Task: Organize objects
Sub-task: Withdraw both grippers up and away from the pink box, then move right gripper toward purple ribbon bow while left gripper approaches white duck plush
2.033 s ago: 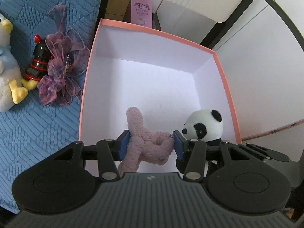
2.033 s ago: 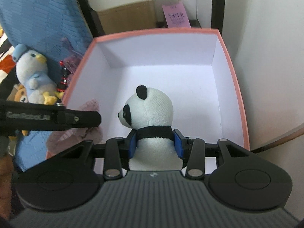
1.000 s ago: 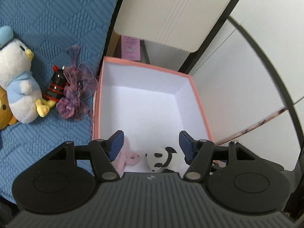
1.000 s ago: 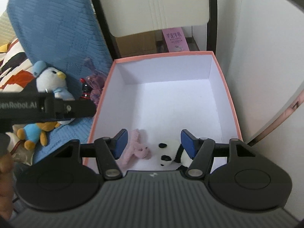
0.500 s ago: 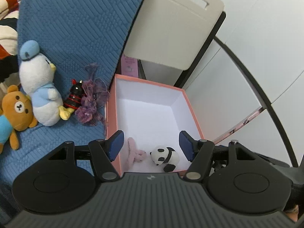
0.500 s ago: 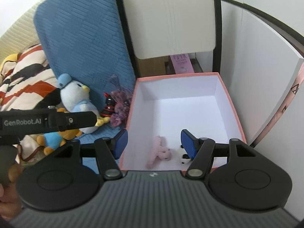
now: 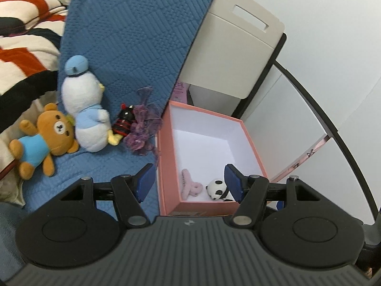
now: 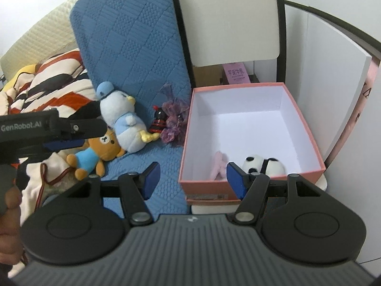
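A pink box point(image 7: 166, 157) point(image 8: 185, 164) with a white inside stands beside a blue quilted mat. A pink plush toy point(image 7: 189, 186) point(image 8: 218, 164) and a panda plush point(image 7: 218, 187) point(image 8: 264, 164) lie at its near end. On the mat lie a brown bear point(image 7: 45, 140) point(image 8: 100, 151), a white duck plush point(image 7: 83, 109) point(image 8: 123, 121), a black-and-red figure point(image 7: 123, 121) point(image 8: 158, 121) and a purple fabric flower point(image 7: 142, 131) point(image 8: 173, 121). My left gripper point(image 7: 189, 182) is open and empty, above the box's near edge. My right gripper point(image 8: 193, 178) is open and empty too.
A beige chair back point(image 7: 235, 54) point(image 8: 228, 21) stands behind the box, with a pink carton point(image 8: 235, 74) under it. White panels point(image 7: 285, 124) point(image 8: 328, 90) close off the right. A striped blanket point(image 7: 21, 54) point(image 8: 54, 83) lies left. A hand point(image 8: 9, 214) holds the left gripper.
Both grippers, shut on the pink plush and the panda two seconds ago, have let go and pulled back and up from the box. More of the mat and its toys shows now.
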Demonstrator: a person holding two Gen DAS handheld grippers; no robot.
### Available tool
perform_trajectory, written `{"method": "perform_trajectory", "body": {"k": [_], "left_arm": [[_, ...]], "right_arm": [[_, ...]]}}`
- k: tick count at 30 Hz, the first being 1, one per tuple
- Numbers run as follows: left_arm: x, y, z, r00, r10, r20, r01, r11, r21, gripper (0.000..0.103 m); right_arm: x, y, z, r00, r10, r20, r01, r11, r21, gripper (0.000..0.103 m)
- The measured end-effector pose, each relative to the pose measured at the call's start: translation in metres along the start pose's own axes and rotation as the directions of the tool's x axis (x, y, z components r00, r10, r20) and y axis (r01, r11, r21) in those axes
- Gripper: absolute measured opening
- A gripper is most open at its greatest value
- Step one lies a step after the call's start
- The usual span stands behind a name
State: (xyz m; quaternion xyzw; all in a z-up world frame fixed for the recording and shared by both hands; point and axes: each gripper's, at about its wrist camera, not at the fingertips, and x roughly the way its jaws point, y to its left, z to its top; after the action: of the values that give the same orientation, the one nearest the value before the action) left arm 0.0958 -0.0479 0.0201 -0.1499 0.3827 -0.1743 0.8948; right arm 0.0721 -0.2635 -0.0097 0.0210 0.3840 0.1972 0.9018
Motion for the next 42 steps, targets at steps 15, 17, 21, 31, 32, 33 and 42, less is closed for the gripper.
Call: {"method": "perform_trajectory", "body": {"k": [15, 17, 21, 31, 32, 33, 42], "left_arm": [[-0.035, 0.039, -0.037, 0.995, 0.071, 0.070, -0.068, 0.996, -0.050, 0.070], [-0.032, 0.044, -0.040, 0.995, 0.071, 0.068, -0.068, 0.996, -0.057, 0.070], [-0.024, 0.053, -0.045, 0.994, 0.084, 0.070, -0.081, 0.995, -0.054, 0.070], [0.003, 0.074, -0.056, 0.994, 0.100, 0.045, -0.097, 0.993, -0.064, 0.070], [0.007, 0.077, -0.058, 0.994, 0.102, 0.040, -0.100, 0.993, -0.064, 0.070], [0.010, 0.080, -0.059, 0.994, 0.104, 0.035, -0.101, 0.993, -0.065, 0.070], [0.040, 0.105, -0.057, 0.991, 0.133, 0.027, -0.131, 0.990, -0.045, 0.070]], "right_arm": [[-0.014, 0.034, -0.030, 0.993, 0.083, 0.081, -0.076, 0.994, -0.084, 0.064], [-0.013, 0.037, -0.033, 0.991, 0.090, 0.097, -0.081, 0.992, -0.092, 0.064], [-0.005, 0.040, -0.042, 0.989, 0.101, 0.109, -0.089, 0.990, -0.106, 0.064], [0.025, 0.039, -0.053, 0.992, 0.099, 0.079, -0.090, 0.990, -0.108, 0.067], [0.028, 0.039, -0.053, 0.992, 0.099, 0.078, -0.091, 0.990, -0.106, 0.067], [0.032, 0.039, -0.053, 0.992, 0.100, 0.076, -0.092, 0.990, -0.103, 0.067], [0.064, 0.037, -0.048, 0.991, 0.105, 0.080, -0.095, 0.989, -0.113, 0.067]]}}
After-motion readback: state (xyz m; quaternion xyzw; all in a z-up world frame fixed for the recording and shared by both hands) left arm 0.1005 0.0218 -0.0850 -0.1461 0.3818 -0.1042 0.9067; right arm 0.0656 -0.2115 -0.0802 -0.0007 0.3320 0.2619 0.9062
